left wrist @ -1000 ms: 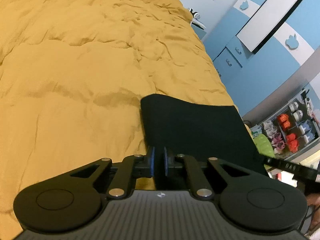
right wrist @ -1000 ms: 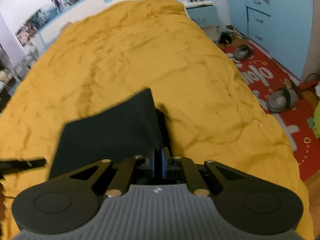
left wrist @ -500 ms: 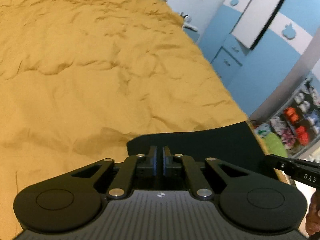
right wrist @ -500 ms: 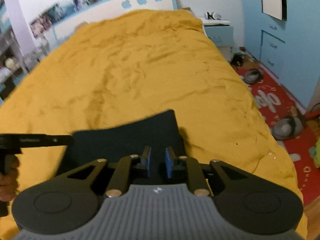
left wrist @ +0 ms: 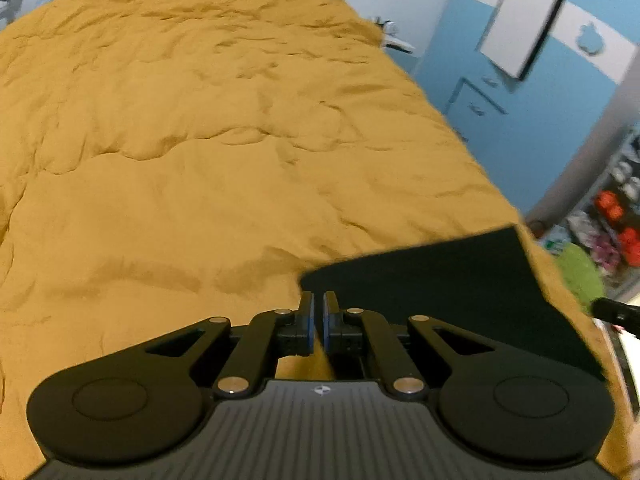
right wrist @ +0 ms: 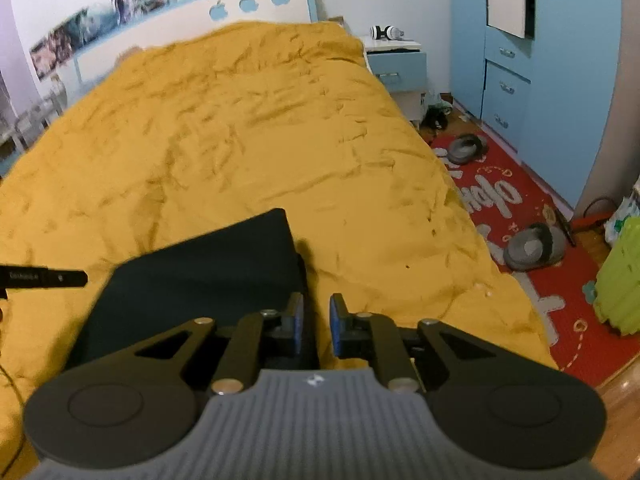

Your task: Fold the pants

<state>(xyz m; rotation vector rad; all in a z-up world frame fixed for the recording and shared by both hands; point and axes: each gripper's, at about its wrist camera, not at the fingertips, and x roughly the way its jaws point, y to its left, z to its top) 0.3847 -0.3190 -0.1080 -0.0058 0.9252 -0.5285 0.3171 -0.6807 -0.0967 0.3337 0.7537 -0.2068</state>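
Observation:
Dark folded pants (left wrist: 440, 280) lie flat near the foot of the yellow bedspread (left wrist: 200, 160). My left gripper (left wrist: 316, 300) is shut just short of their near left corner, with no cloth seen between its pads. In the right wrist view the pants (right wrist: 200, 276) sit left of centre. My right gripper (right wrist: 316, 304) hovers over their right edge with its jaws opening, and the pads do not press on the cloth. Each view catches a finger of the other gripper: the right gripper (left wrist: 616, 310) at one edge, the left gripper (right wrist: 44, 278) at the other.
The bedspread (right wrist: 280, 140) runs back to a white headboard (right wrist: 240, 4). To the bed's right are a blue nightstand (right wrist: 396, 60), blue cabinets (right wrist: 508, 80), a red rug (right wrist: 520, 200) with grey slippers (right wrist: 532, 248), and a green object (right wrist: 620, 280).
The pants went from raised in both grippers to lying flat on the bed. Both grippers drew back from them. The left let go of the corner and the right jaws spread apart.

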